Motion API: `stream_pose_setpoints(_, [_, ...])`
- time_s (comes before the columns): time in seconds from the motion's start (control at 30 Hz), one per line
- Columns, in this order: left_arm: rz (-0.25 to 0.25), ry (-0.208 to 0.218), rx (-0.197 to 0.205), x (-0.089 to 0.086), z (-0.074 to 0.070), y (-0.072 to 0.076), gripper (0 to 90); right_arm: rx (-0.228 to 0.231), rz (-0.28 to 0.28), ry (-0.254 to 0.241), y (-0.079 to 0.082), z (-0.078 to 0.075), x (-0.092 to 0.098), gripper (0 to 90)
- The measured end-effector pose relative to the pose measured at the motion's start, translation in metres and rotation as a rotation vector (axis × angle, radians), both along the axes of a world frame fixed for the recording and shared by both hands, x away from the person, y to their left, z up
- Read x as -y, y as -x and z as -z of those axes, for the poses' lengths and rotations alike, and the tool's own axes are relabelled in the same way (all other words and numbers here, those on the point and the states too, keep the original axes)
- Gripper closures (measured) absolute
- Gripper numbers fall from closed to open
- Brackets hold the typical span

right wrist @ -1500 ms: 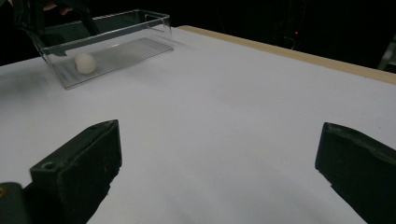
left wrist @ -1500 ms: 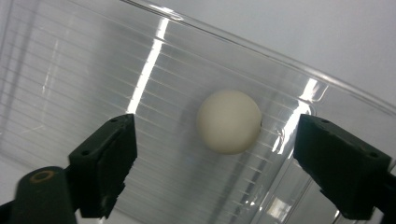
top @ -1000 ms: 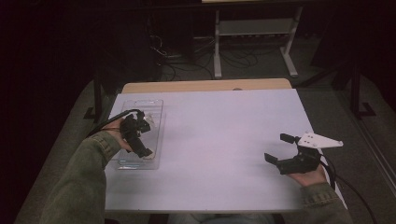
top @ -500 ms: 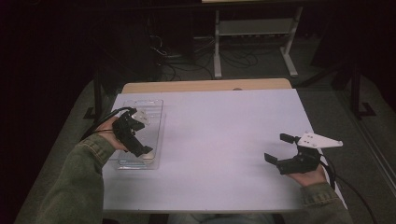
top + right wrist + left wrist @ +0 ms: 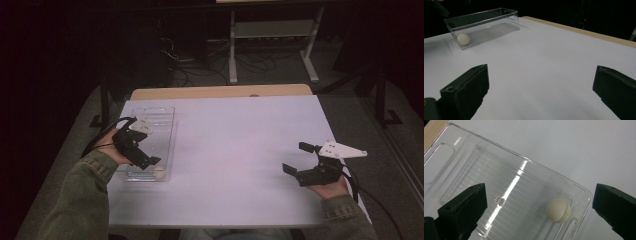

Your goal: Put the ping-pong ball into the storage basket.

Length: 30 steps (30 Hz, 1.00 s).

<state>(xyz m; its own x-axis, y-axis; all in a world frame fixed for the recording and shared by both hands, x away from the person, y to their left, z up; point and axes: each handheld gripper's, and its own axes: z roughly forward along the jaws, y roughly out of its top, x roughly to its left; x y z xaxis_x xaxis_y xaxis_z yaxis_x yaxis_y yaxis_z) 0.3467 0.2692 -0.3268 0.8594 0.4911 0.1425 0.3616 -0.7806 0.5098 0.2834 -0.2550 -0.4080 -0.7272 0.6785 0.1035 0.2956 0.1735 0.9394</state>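
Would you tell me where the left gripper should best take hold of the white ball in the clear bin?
Probably across the ball's widest part, from straight above: the bin walls block side approaches, and the open left gripper already hangs over it.

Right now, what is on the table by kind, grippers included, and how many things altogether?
Clear bin: 1
White ball: 1, lying in the bin at its near end
Grippers: 2, left gripper over the bin, right gripper apart at the other side, both open
Total: 4
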Motion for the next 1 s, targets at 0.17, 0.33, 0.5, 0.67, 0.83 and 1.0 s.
stream_pose_setpoints(0.17, [-0.001,0.015,0.015,-0.002,0.002,0.003,0.0,0.001,-0.002,0.001,0.0,0.0,0.0,0.0])
stream_pose_setpoints(0.33, [-0.007,0.062,0.035,-0.005,0.005,0.008,0.0,0.005,-0.003,0.003,-0.001,0.001,-0.001,0.0])
stream_pose_setpoints(0.5, [-0.02,0.101,0.049,-0.008,0.008,0.013,0.0,0.011,-0.004,0.003,0.0,0.0,-0.002,0.0])
stream_pose_setpoints(0.67, [-0.035,0.142,0.054,-0.012,0.014,0.015,0.0,0.013,-0.004,0.0,0.0,0.0,-0.001,0.0])
stream_pose_setpoints(0.83, [-0.045,0.16,0.067,-0.015,0.015,0.018,0.0,0.011,-0.004,0.002,-0.001,0.0,-0.001,0.0])
stream_pose_setpoints(1.0, [-0.037,0.182,0.087,-0.016,0.015,0.024,0.0,0.011,-0.002,0.003,-0.001,0.0,-0.001,0.0])
